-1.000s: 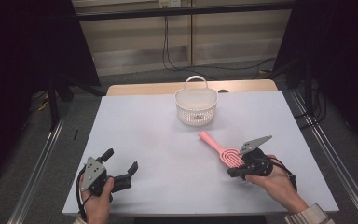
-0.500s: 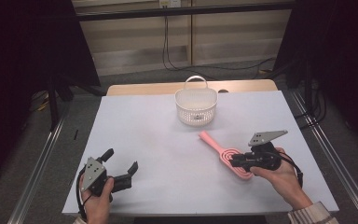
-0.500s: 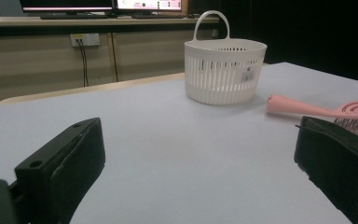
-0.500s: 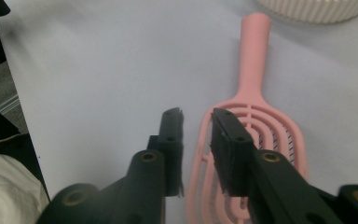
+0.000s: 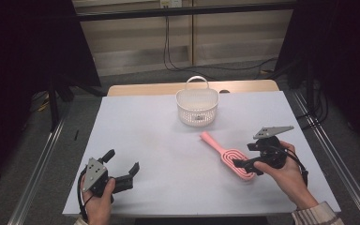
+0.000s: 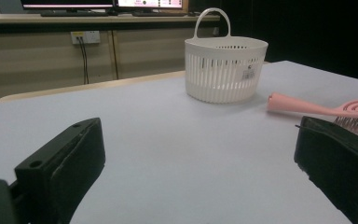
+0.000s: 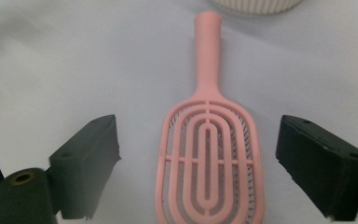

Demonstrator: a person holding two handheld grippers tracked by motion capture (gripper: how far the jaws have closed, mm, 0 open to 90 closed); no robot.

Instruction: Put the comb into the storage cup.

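**Jaws wide over the pink brush**

The jaws of the right gripper (image 5: 242, 165) have just been opening and are seen spread wide, one on either side of the pink hairbrush (image 7: 208, 154), with nothing pressed between them. The brush is laid flat on the counter (image 5: 168, 140), bristles down, just in front of the white basket (image 5: 197, 107) and a little to its right, its handle aimed back toward the basket. No contact between pads and brush head can be made out in the right gripper view; the brush is judged to be resting free. The wide stance is read as a release or a line-up for a fresh grip; which cannot be told.

The left gripper (image 5: 122, 169) is held low, well forward and left of the basket, jaws apart and empty, presumably parked clear of the work.
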